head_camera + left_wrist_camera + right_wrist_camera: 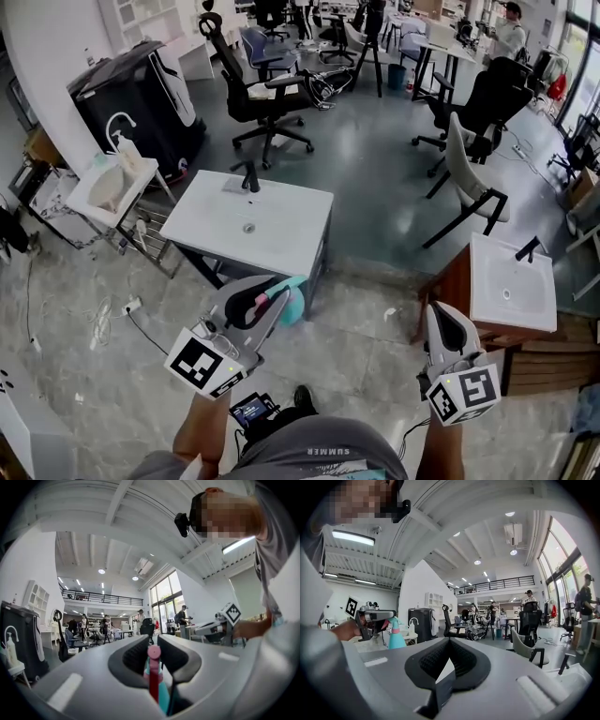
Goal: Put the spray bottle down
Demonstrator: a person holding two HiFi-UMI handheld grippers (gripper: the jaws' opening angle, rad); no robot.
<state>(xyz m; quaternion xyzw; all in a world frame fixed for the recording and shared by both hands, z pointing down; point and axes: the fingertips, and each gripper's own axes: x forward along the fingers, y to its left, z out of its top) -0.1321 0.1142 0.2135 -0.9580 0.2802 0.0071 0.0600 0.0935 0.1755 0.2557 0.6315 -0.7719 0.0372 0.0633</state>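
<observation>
The teal plastic spray bottle with a pink trigger head (292,300) (153,667) (396,637) was off the ground, held in the left gripper. In the head view it showed just off the near right corner of the white counter, above the floor.

The glossy grey floor (375,178) ran back through an open office. A tall black cabinet with white markings (141,98) stood at the far left. The white rectangular sink counter (281,234) stood in the middle, with a black faucet (249,176) at its far edge. To the right a second white basin top (487,272) sat on a brown wooden cabinet (457,286), well apart from the first counter. Black office chairs (258,98) and a white chair with black legs (466,173) stood beyond both.

The left gripper (274,298) (153,640) pointed roughly level. Its grey jaws stood only slightly apart and were clamped on the bottle, whose pink head rose between them while the teal body hung below.

The right gripper (442,319) (449,642) hung just beside the near left corner of the wooden cabinet. Its jaws were brought together and had hold of nothing.
</observation>
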